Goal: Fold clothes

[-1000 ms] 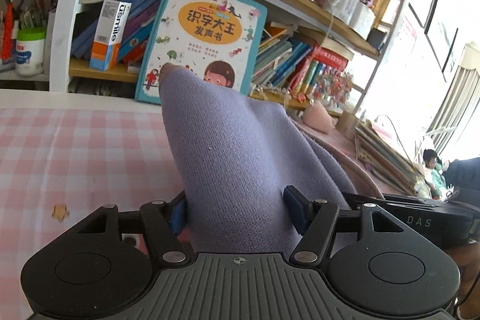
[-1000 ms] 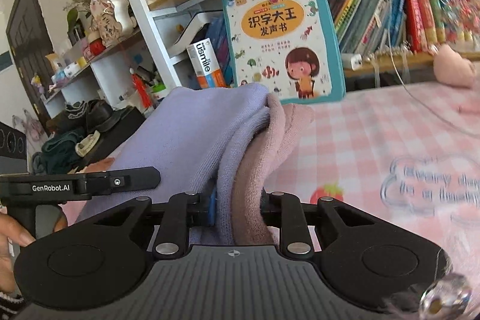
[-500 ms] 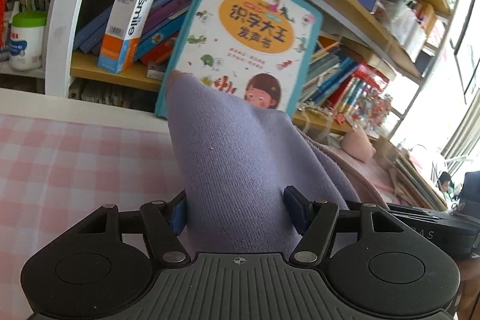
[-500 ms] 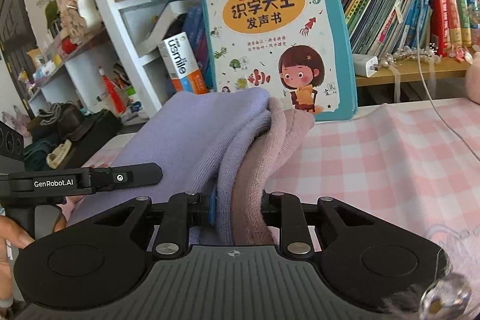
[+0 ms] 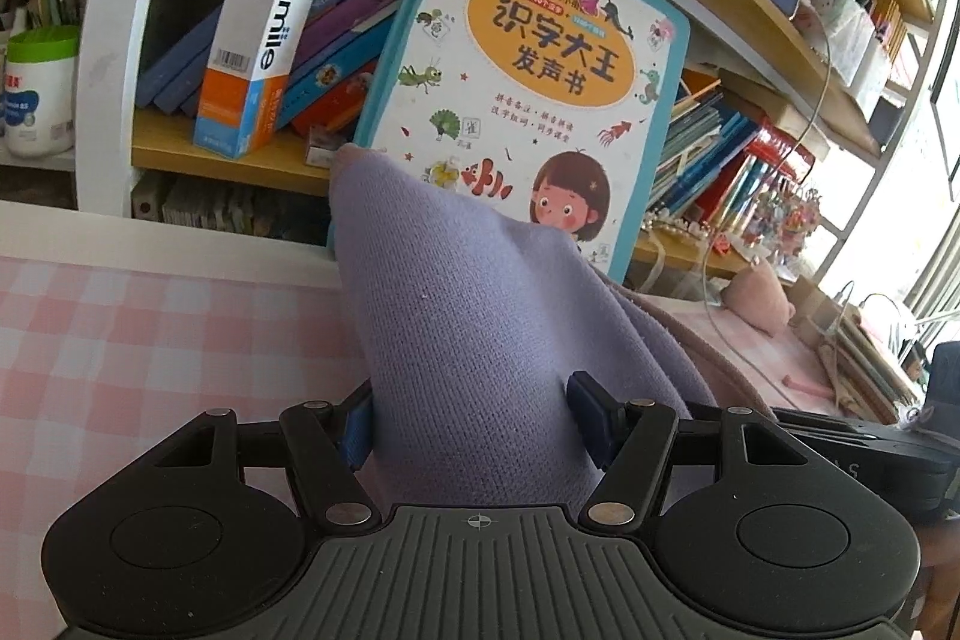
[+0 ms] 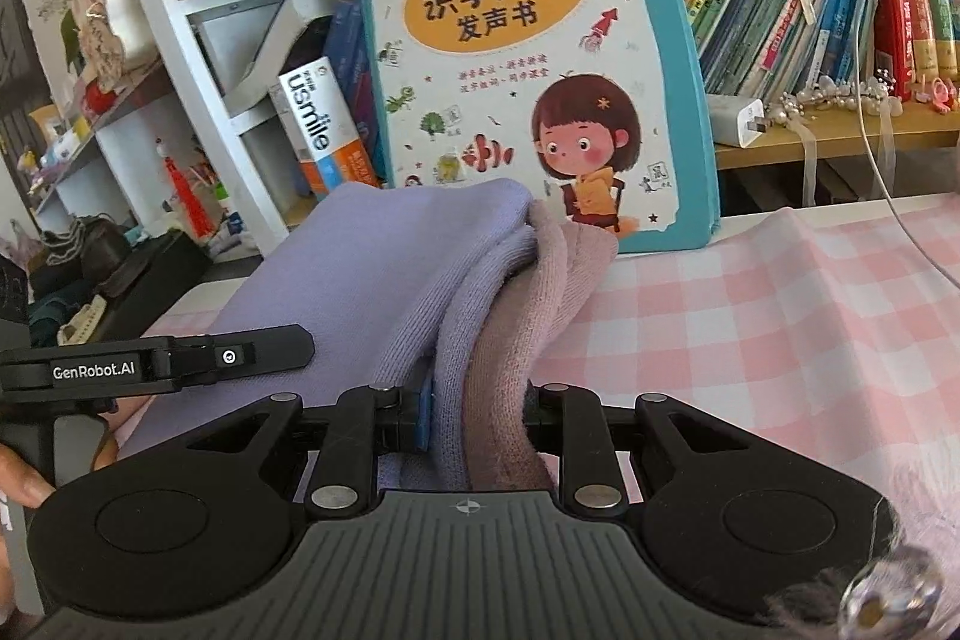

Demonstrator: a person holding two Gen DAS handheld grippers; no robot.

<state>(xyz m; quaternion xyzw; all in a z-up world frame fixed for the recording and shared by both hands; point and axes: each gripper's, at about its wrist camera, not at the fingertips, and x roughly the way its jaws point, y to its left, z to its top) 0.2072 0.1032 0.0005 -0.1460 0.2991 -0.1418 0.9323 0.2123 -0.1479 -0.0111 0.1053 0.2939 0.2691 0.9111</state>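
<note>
Garment (image 5: 474, 334) — lilac, pink-lined — pinched by both grippers.

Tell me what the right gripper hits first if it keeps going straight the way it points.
Most likely the children's book propped against the shelf. The right gripper is clamped on the purple-and-pink garment, which would reach the cover first. Depth is hard to judge through the fisheye.

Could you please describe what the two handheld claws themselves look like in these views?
Both claws, left and right, have a ribbed dark-grey body with a small white crosshair mark, flanked by two rounded black housings with circular discs. Black linkage arms with silver rivets carry blue-padded fingers. In the right wrist view, the left tool's black side bar reads "GenRobot.AI" in white.
</note>
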